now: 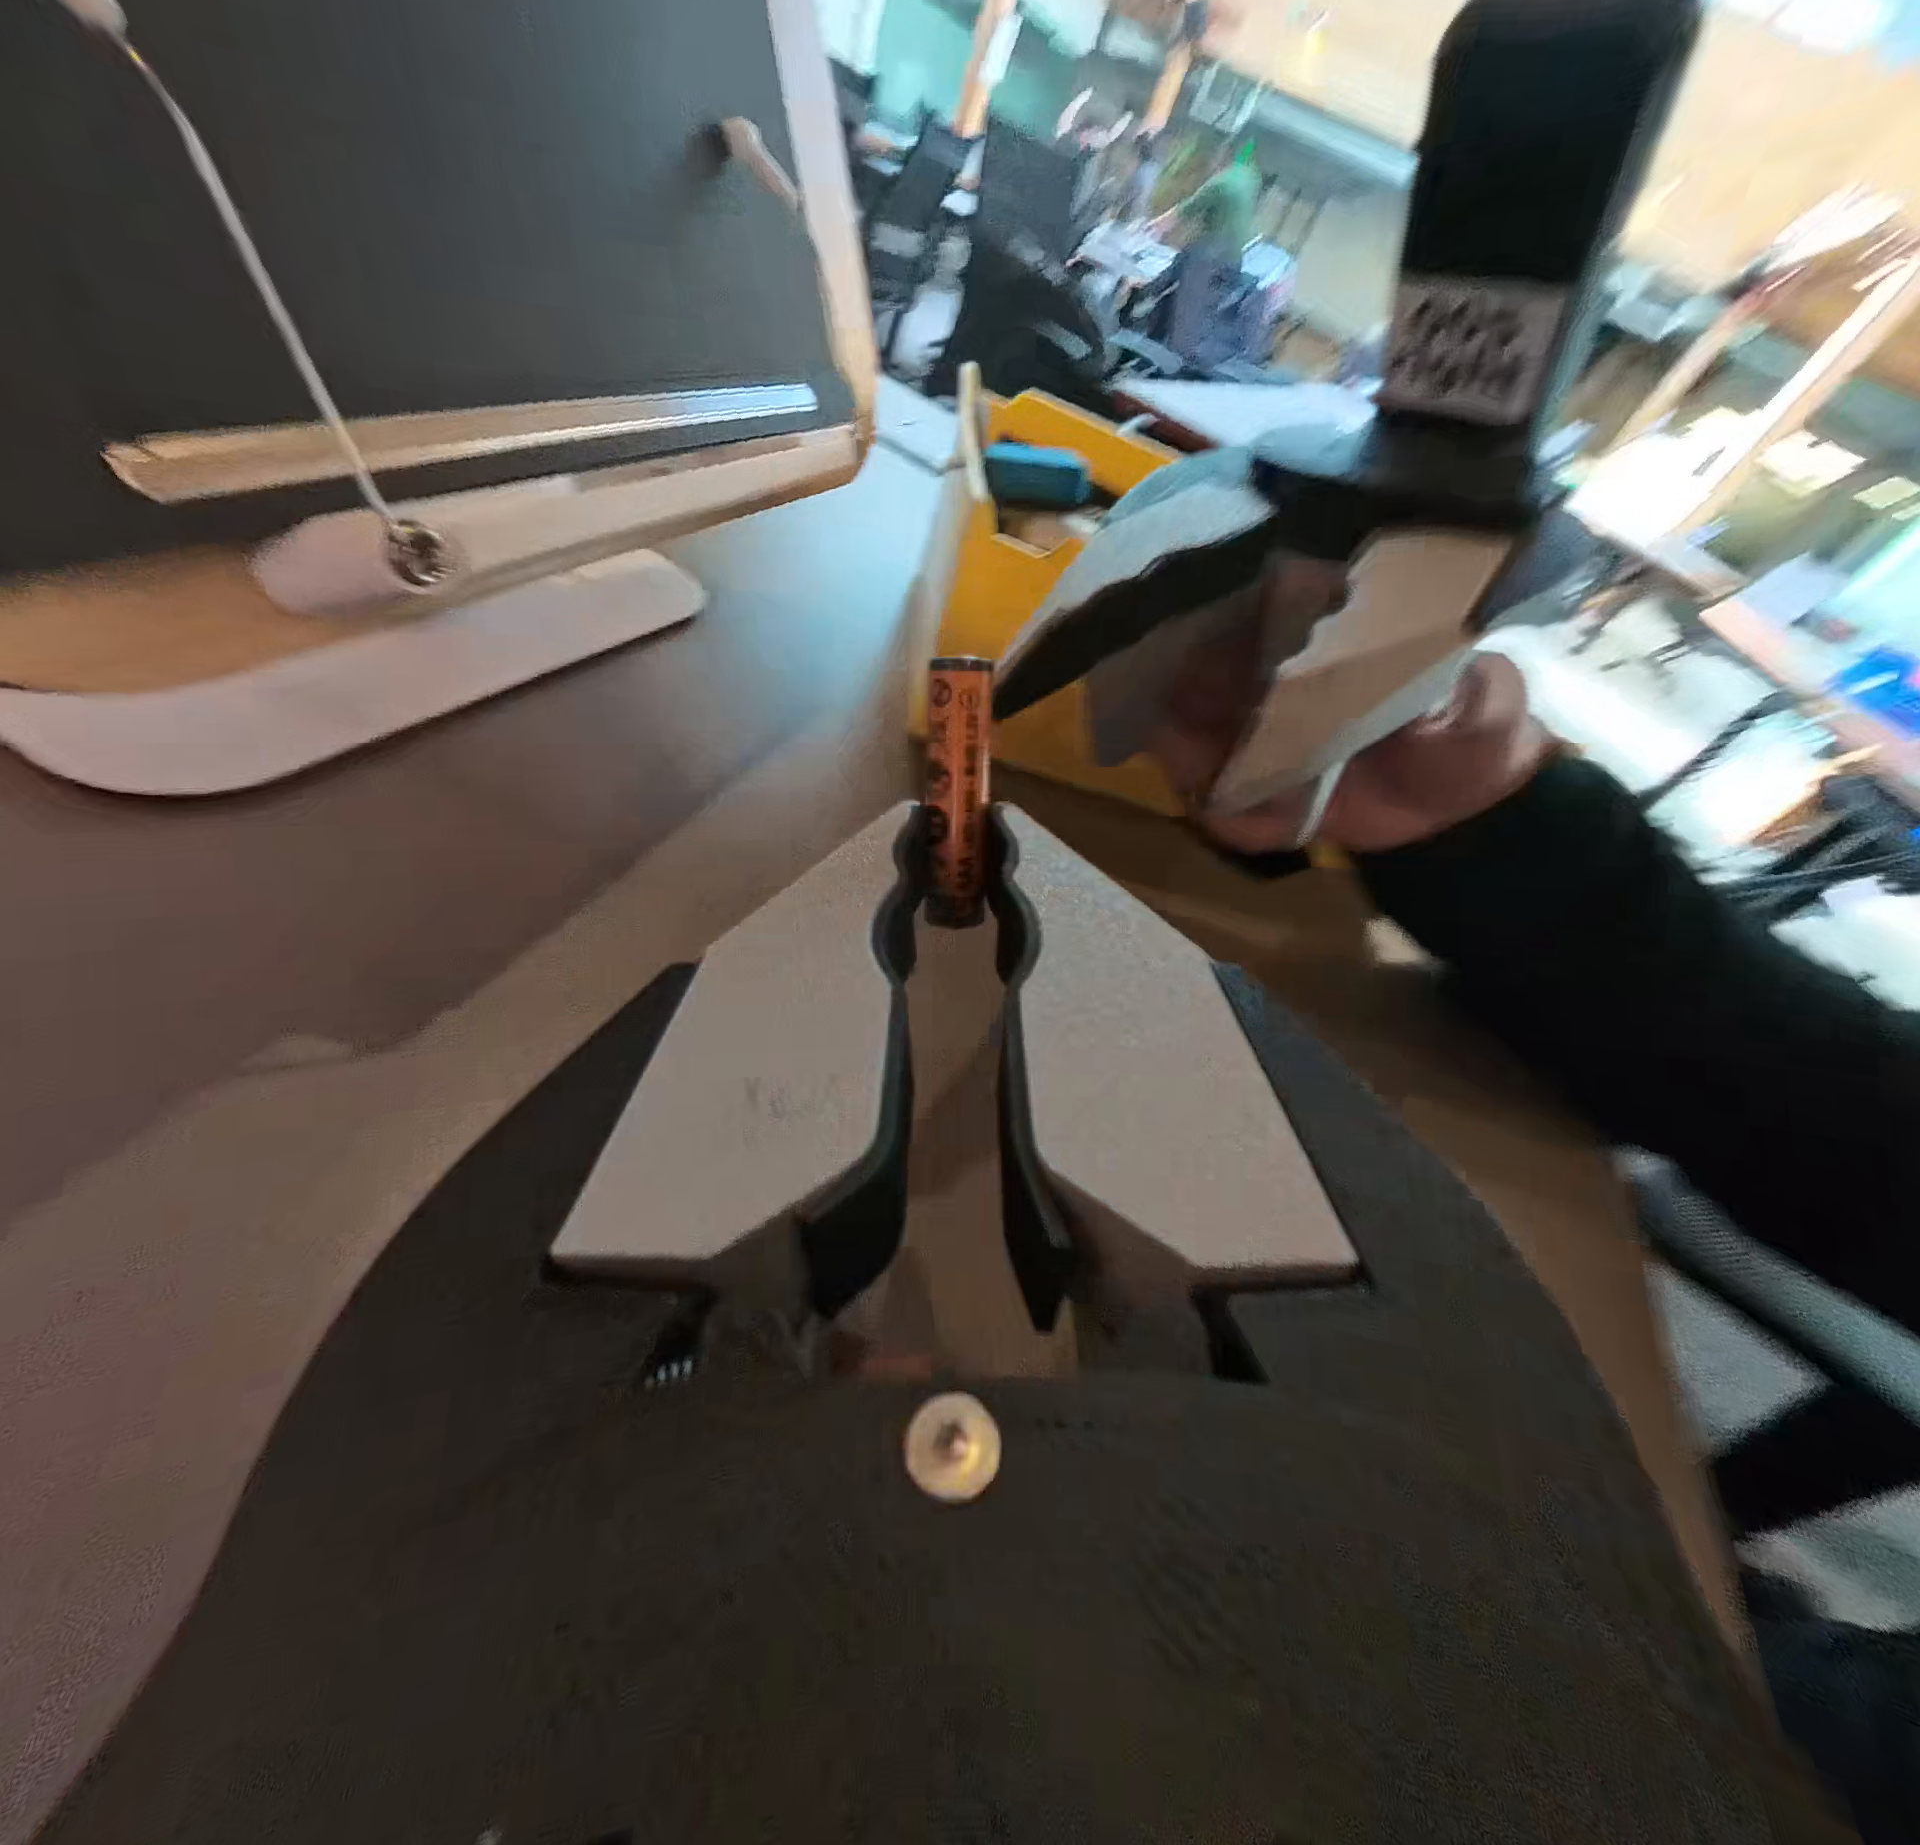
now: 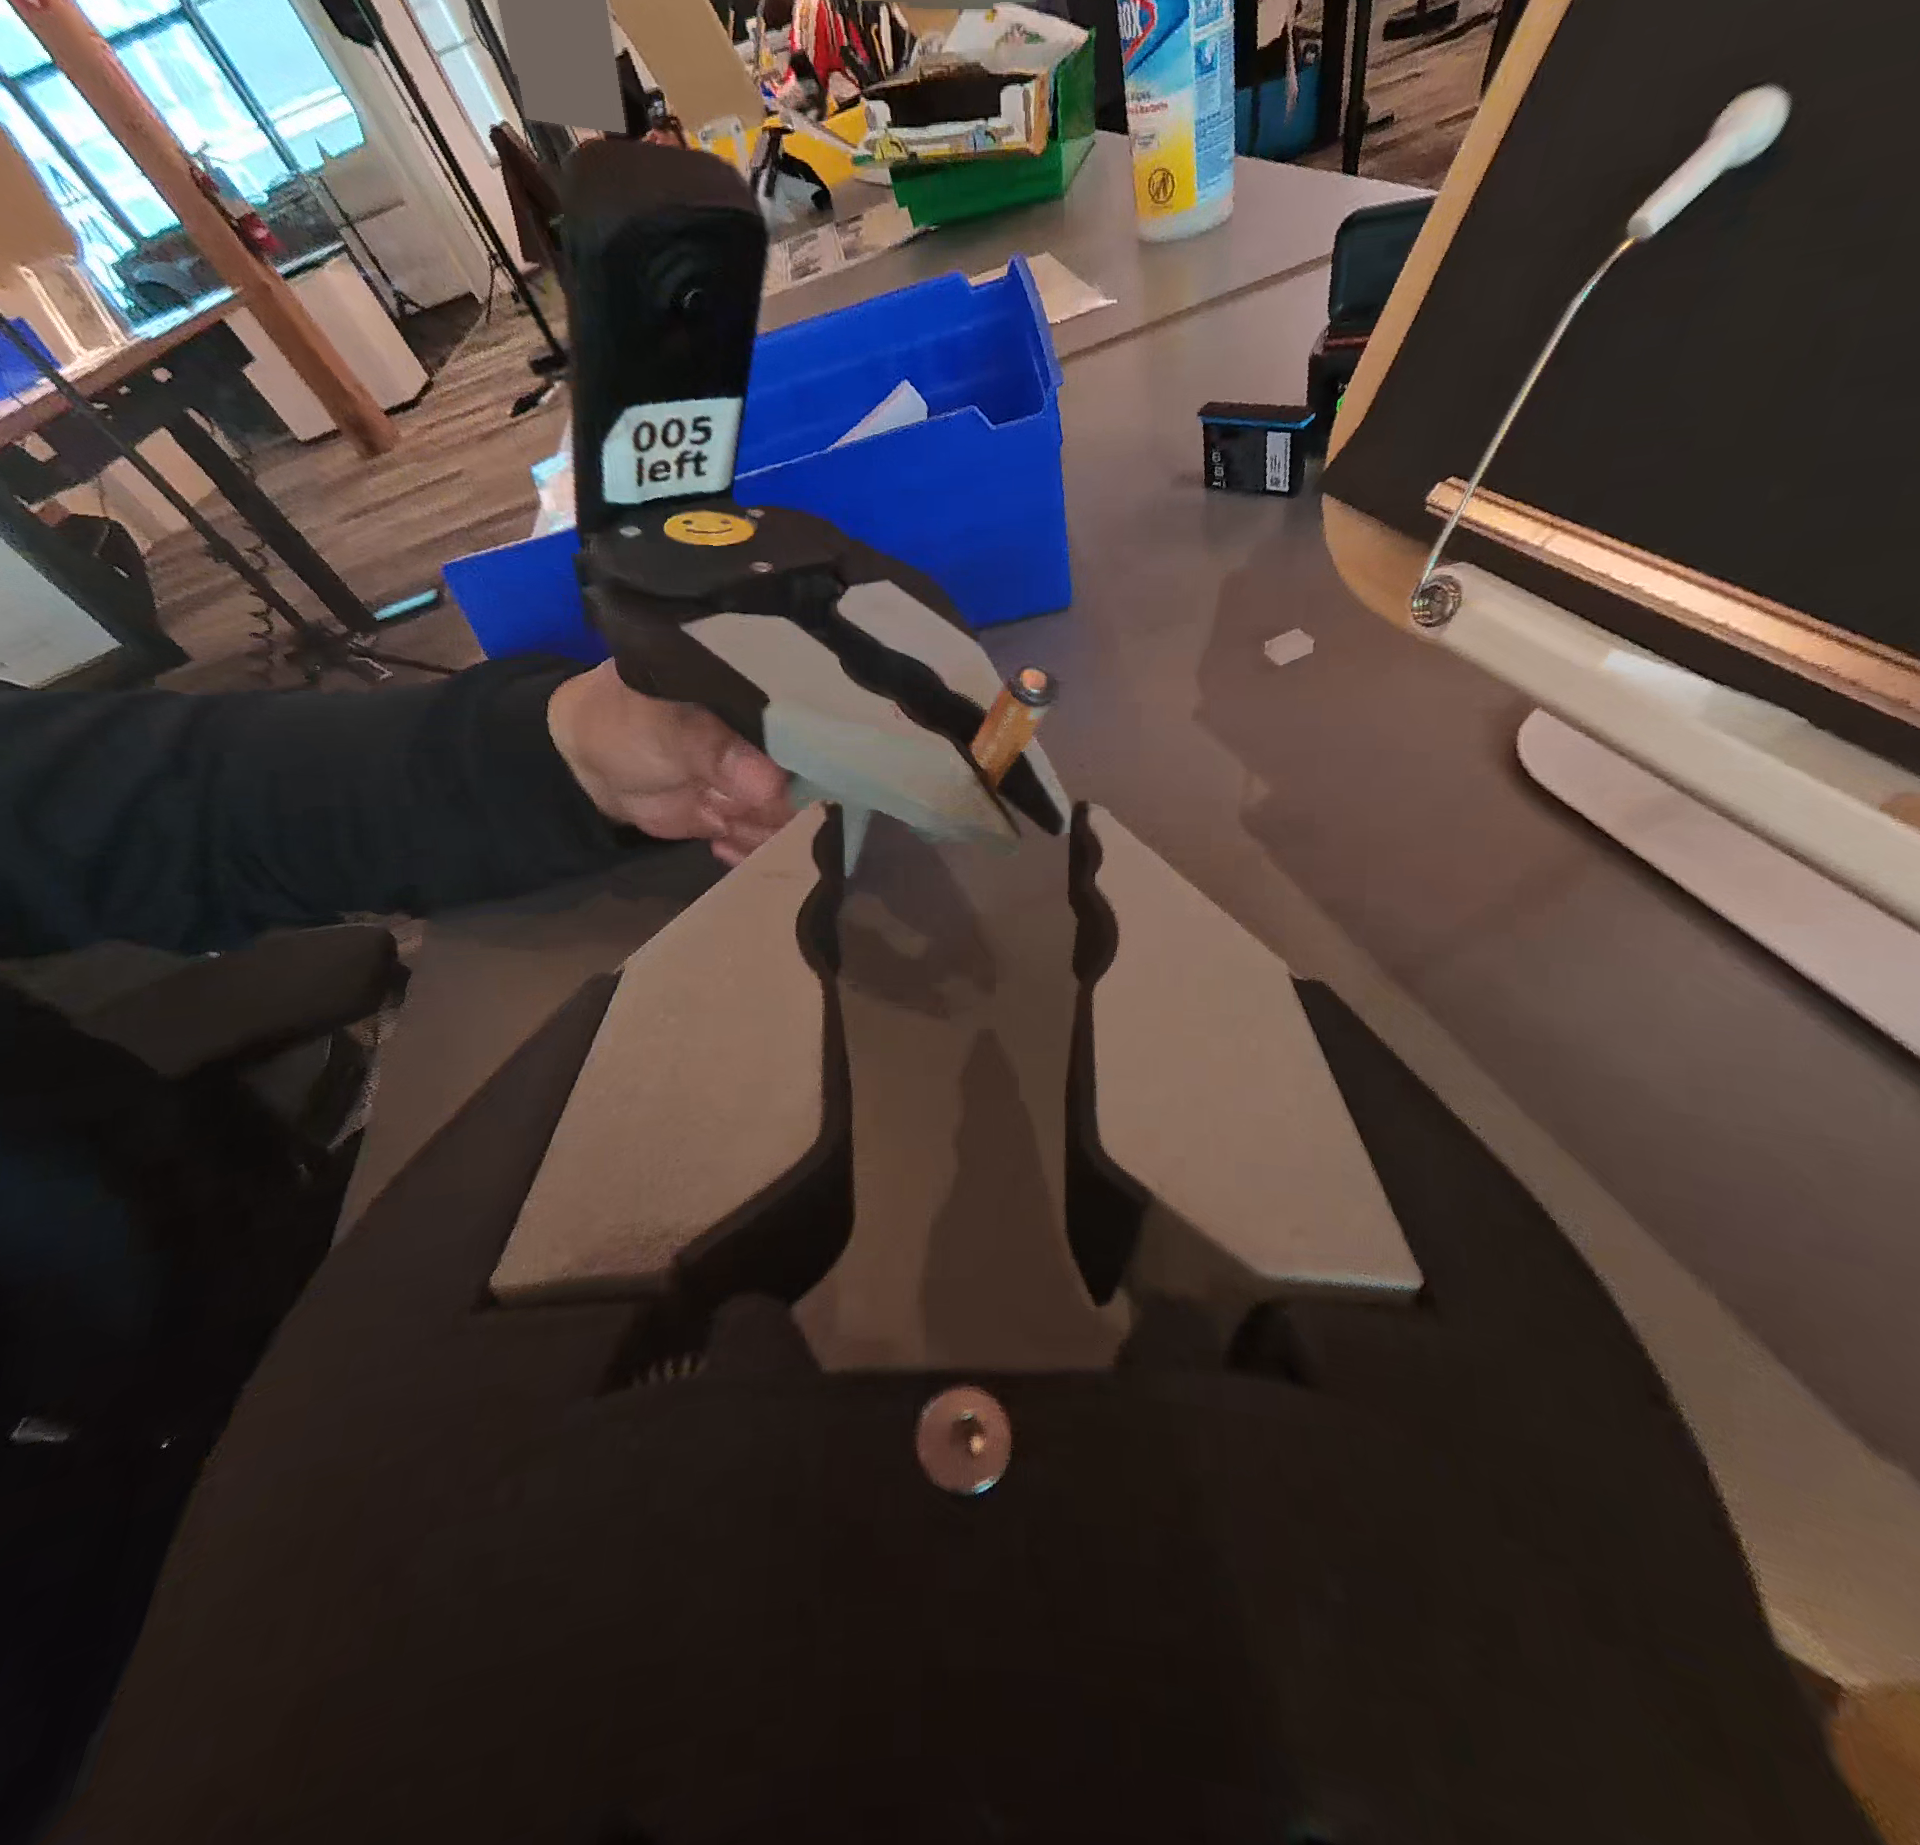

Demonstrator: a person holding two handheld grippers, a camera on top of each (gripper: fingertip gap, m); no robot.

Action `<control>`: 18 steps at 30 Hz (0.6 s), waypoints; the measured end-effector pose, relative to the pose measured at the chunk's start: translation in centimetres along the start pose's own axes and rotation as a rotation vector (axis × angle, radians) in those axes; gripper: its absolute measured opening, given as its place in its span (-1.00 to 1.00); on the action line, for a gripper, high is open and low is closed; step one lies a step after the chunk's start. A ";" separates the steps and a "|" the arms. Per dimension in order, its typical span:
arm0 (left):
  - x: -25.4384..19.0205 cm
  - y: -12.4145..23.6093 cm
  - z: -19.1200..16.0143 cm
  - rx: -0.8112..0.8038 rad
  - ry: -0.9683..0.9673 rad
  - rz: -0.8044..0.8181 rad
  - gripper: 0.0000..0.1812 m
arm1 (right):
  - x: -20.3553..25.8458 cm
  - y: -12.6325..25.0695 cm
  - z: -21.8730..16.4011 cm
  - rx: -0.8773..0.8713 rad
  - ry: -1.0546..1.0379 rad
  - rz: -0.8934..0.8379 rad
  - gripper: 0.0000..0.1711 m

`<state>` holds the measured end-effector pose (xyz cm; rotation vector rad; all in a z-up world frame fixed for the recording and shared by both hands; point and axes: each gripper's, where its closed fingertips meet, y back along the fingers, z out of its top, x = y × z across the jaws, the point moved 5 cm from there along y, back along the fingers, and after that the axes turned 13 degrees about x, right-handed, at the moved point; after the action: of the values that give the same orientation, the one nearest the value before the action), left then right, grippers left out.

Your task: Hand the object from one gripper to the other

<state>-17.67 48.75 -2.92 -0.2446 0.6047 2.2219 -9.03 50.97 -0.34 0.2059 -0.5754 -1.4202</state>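
Note:
An orange and black battery stands upright between the tips of my left gripper, which is shut on its lower half. My right gripper comes in from the right, held by a hand in a black sleeve, and one open fingertip is just beside the battery's top. In the right wrist view my right gripper is open and empty. The left gripper sits just beyond its tips, with the battery sticking up tilted out of it.
A dark board on a white stand stands on the brown table to the left, and it also shows in the right wrist view. A yellow bin, a blue bin, a small black box and a wipes canister lie beyond. My two grippers' fingertips are within a few centimetres of each other.

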 end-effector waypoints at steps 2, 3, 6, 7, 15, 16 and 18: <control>-0.6 -0.1 0.0 -0.004 0.085 -0.115 -0.91 | 0.1 -0.7 0.1 -0.021 -0.012 -0.002 -0.52; -0.8 -0.2 0.0 -0.005 0.094 -0.135 -0.91 | 0.2 -0.9 0.3 -0.039 -0.020 0.007 -0.54; -1.2 -0.6 -0.3 0.026 -0.009 -0.083 -0.92 | 0.6 -1.2 0.6 -0.087 -0.061 0.074 -0.61; -1.4 -0.6 -0.3 0.022 -0.039 -0.075 -0.92 | 0.6 -1.3 0.5 -0.080 -0.079 0.090 -0.67; -1.9 -0.3 0.1 0.016 -0.026 -0.096 -0.78 | 0.7 -0.8 0.8 -0.084 0.077 -0.058 -0.93; -1.5 -0.1 0.1 0.025 0.010 -0.105 -0.62 | 0.6 -0.6 0.9 -0.076 0.153 -0.165 -0.93; -0.8 0.4 0.3 0.021 0.090 -0.151 -0.48 | 0.5 0.0 1.1 -0.053 0.360 -0.407 -0.93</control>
<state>-17.44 48.12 -2.20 -0.3689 0.6367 2.0671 -9.57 50.75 0.73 0.5477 -0.2021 -1.7369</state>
